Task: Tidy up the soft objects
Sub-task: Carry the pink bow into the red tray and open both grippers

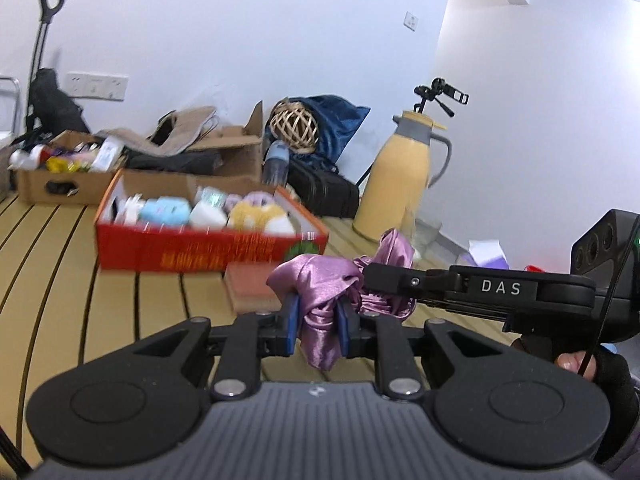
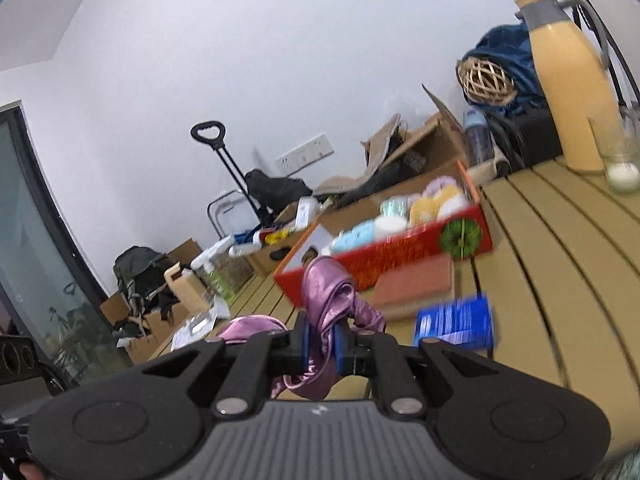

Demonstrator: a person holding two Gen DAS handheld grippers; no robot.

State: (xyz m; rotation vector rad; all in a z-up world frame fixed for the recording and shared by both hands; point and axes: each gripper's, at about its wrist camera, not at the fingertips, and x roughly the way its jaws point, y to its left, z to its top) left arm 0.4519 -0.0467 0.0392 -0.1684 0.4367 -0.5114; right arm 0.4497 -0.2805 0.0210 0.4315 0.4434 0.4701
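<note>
A purple satin cloth [image 1: 320, 280] hangs in the air between both grippers above the slatted table. My left gripper [image 1: 317, 320] is shut on one bunched part of it. My right gripper [image 2: 323, 340] is shut on another part of the cloth [image 2: 326, 292]; its body also shows in the left wrist view [image 1: 480, 290], reaching in from the right. A red box [image 1: 208, 244] holding several soft, fluffy items [image 1: 256, 210] sits on the table behind the cloth. It also shows in the right wrist view [image 2: 400, 248].
A pink pad [image 1: 252, 284] lies in front of the red box, with a blue packet [image 2: 456, 322] near it. A yellow jug [image 1: 404, 172] and a glass [image 2: 620, 160] stand on the slatted table [image 1: 60, 280]. Cardboard boxes [image 1: 60, 184] and bags are behind.
</note>
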